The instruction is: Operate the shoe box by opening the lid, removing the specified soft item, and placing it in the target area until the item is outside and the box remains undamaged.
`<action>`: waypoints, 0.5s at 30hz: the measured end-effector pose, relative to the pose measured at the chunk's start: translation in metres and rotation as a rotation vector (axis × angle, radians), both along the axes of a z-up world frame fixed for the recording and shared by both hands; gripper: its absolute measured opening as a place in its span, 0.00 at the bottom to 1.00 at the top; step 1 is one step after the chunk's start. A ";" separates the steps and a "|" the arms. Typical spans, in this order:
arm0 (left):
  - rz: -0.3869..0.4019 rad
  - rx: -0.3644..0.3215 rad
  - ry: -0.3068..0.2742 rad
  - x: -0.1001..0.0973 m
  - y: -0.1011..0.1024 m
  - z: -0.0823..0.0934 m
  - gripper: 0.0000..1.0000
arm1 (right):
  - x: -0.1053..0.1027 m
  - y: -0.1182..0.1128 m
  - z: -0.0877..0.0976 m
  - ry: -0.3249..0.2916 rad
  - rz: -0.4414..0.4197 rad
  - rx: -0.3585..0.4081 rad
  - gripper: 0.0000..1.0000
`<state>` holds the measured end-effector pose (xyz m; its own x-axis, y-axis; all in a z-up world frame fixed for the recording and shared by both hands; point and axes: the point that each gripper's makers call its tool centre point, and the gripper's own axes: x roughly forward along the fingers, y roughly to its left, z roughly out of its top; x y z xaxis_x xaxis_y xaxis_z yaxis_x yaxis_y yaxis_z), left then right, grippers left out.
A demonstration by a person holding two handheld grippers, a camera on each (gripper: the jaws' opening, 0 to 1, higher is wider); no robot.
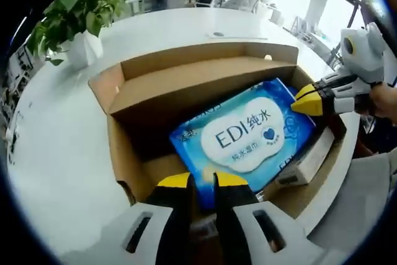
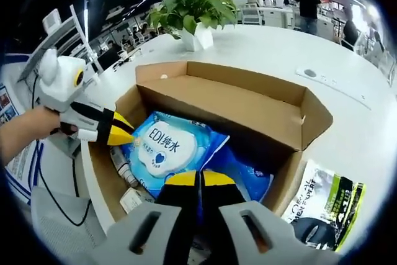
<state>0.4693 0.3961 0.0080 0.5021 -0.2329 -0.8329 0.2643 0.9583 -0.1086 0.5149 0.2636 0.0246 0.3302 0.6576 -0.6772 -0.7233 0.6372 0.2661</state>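
Observation:
An open brown cardboard box [image 1: 186, 85] [image 2: 248, 107] stands on a white table, its lid flaps folded back. A blue wet-wipes pack [image 1: 248, 131] [image 2: 164, 147] with a white label lies tilted inside it. My left gripper [image 1: 202, 181] [image 2: 122, 133] is closed on the pack's near edge in the left gripper view. In the right gripper view it pinches the pack's left edge. My right gripper [image 2: 198, 178] [image 1: 305, 100] is closed on the opposite edge of the pack. A person's hand holds each gripper.
A small white carton [image 1: 304, 166] and other small items [image 2: 127, 172] lie under the pack in the box. A black, green and white bag [image 2: 322, 209] lies on the table beside the box. A potted plant [image 1: 80, 10] [image 2: 192, 7] stands further back. The table edge runs close to the box.

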 end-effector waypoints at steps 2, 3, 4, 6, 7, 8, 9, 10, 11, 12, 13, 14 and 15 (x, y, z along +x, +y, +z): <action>-0.004 -0.017 0.026 -0.002 -0.002 -0.005 0.14 | 0.000 0.001 0.000 -0.002 0.003 -0.001 0.00; -0.008 -0.023 0.036 -0.003 -0.004 -0.008 0.16 | 0.000 0.001 -0.001 -0.002 0.004 -0.002 0.00; -0.013 -0.024 0.037 -0.003 -0.005 -0.009 0.17 | 0.000 0.001 -0.001 -0.002 0.004 -0.002 0.00; -0.025 0.001 0.037 -0.003 -0.004 -0.008 0.13 | 0.000 0.000 -0.001 0.002 0.001 0.001 0.00; -0.035 0.018 0.035 -0.003 -0.002 -0.009 0.11 | 0.000 0.000 -0.001 0.004 -0.002 0.003 0.00; -0.042 0.037 0.032 -0.002 0.000 -0.010 0.08 | -0.001 0.000 -0.001 0.004 -0.003 0.004 0.00; -0.046 0.056 0.028 -0.001 0.002 -0.011 0.03 | -0.001 0.000 -0.001 0.005 -0.005 0.005 0.00; -0.054 0.076 0.023 0.000 0.004 -0.013 0.00 | -0.001 0.000 -0.001 0.005 -0.006 0.005 0.00; -0.060 0.076 0.025 0.000 0.004 -0.014 0.00 | -0.001 0.000 -0.001 0.006 -0.007 0.007 0.00; -0.060 0.070 0.030 0.000 0.002 -0.016 0.00 | -0.001 0.000 -0.001 0.008 -0.011 0.008 0.00; -0.076 0.085 0.029 0.000 0.002 -0.017 0.00 | -0.001 0.000 -0.001 0.008 -0.011 0.009 0.00; -0.094 0.104 0.029 0.000 0.002 -0.018 0.00 | -0.001 0.000 -0.001 0.011 -0.014 0.012 0.00; -0.094 0.108 0.030 0.000 0.002 -0.018 0.00 | -0.001 0.000 -0.001 0.013 -0.015 0.013 0.00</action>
